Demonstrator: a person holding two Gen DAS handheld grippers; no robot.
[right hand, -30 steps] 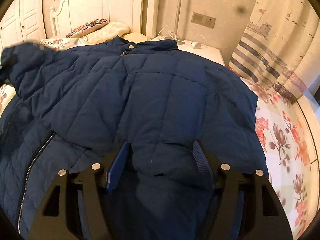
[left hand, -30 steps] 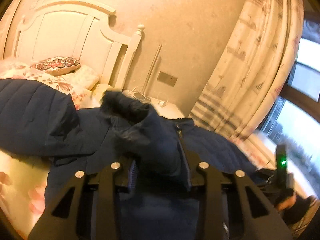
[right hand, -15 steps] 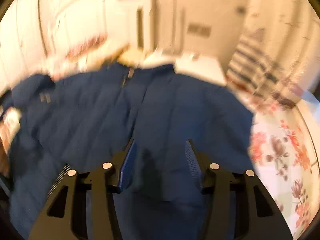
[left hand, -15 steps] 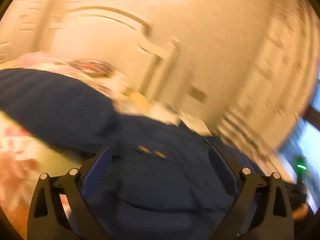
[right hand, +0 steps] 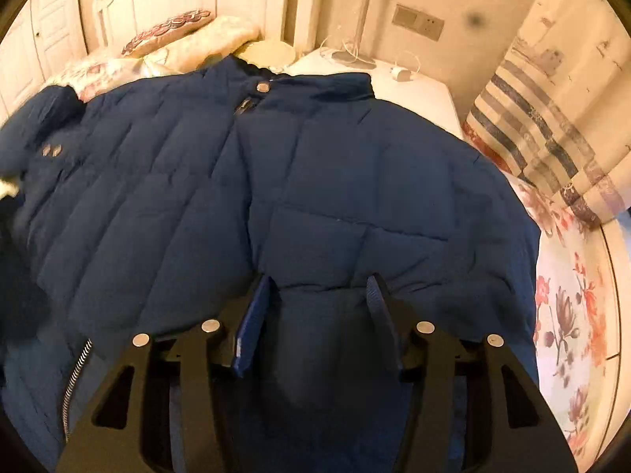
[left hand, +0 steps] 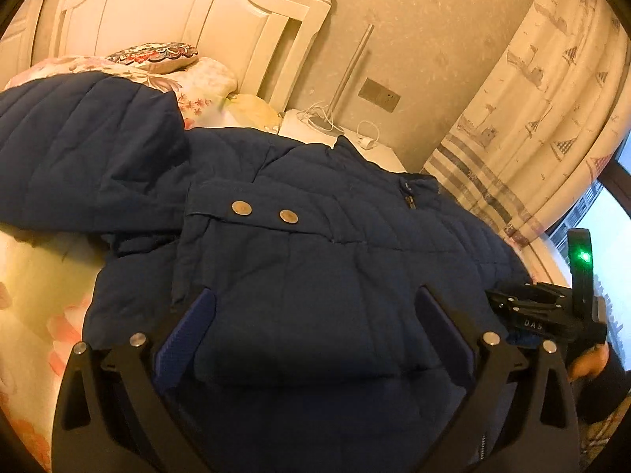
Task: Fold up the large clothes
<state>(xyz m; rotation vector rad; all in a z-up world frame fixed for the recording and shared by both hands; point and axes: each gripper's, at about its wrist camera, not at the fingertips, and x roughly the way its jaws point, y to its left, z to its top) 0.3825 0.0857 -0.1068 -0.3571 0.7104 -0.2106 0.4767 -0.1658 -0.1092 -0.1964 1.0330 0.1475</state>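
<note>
A large navy quilted jacket (right hand: pixel 157 197) lies spread on the bed, front up, collar toward the headboard. One sleeve, its cuff (left hand: pixel 299 244) bearing two metal snaps, is folded across the chest. My left gripper (left hand: pixel 314 293) hovers just above that cuff, jaws still opening and spread wide. The cuff lies between the pads without being pressed. My right gripper (right hand: pixel 318 279) is shut on a raised fold of the jacket's right side, the fabric puckering between its pads. Its body with a green light (left hand: pixel 579 256) shows at the right edge of the left wrist view.
The floral bedsheet (left hand: pixel 35 287) shows to the jacket's left and right (right hand: pixel 568 315). Pillows (left hand: pixel 154 53) lean on the white headboard (left hand: pixel 177 19). A white nightstand (right hand: pixel 414 82) with cables stands beyond the collar. A patterned curtain (left hand: pixel 532 118) and a window (left hand: pixel 607 216) are on the right.
The left jaws let go of the bunched sleeve and spread wide; the sleeve now lies flat across the chest. The right jaws narrowed onto a fold of fabric and shifted sideways.
</note>
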